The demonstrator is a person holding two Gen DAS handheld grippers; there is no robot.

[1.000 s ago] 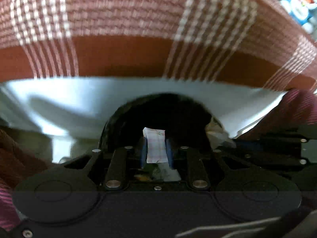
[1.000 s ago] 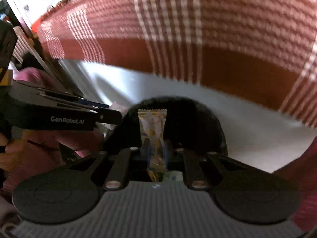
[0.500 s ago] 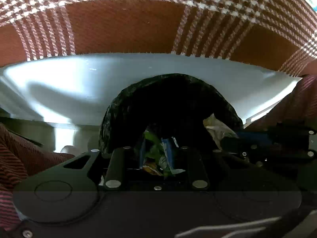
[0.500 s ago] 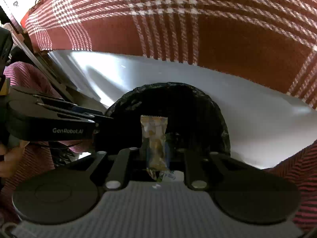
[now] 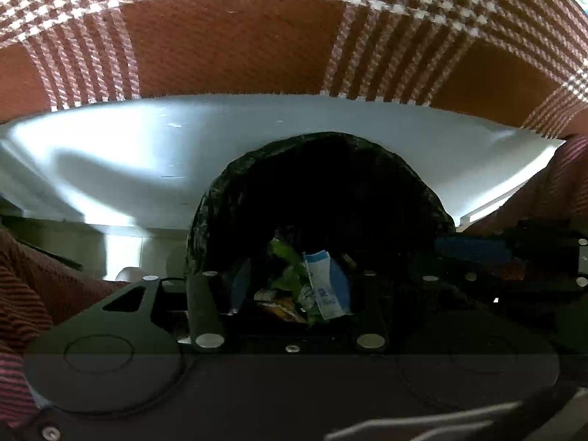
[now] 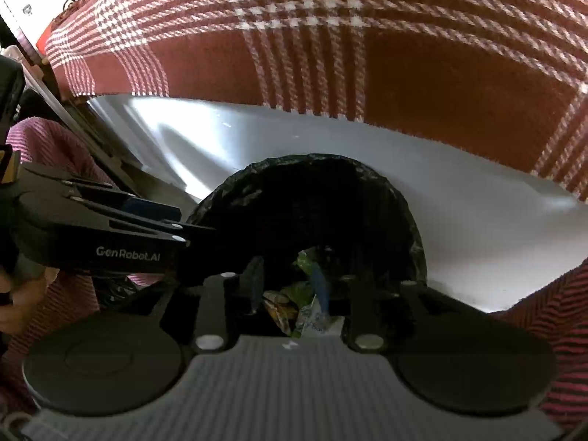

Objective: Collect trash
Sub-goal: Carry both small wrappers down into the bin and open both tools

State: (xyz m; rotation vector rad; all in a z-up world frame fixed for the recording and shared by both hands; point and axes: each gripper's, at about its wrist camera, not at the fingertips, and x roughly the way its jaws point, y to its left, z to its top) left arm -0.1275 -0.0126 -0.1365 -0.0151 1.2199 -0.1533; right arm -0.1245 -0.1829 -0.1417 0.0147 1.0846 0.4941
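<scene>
Two grippers, both mine, hang over one black-lined trash bin (image 5: 323, 191): my left gripper (image 5: 290, 286) and my right gripper (image 6: 286, 286), each with jaws spread apart and nothing between them. Below my jaws, down in the bin, lie several wrappers: one green wrapper (image 5: 288, 257), one white-and-blue packet (image 5: 323, 283) and one orange-yellow wrapper (image 6: 277, 303), the rest too jumbled to count. Beyond the bin runs one white surface (image 5: 147, 154) under one red plaid cloth (image 5: 235, 36). Only the right wrist view shows my left gripper's branded side coming in from the left, and a person's hand (image 6: 14, 294) behind it.
</scene>
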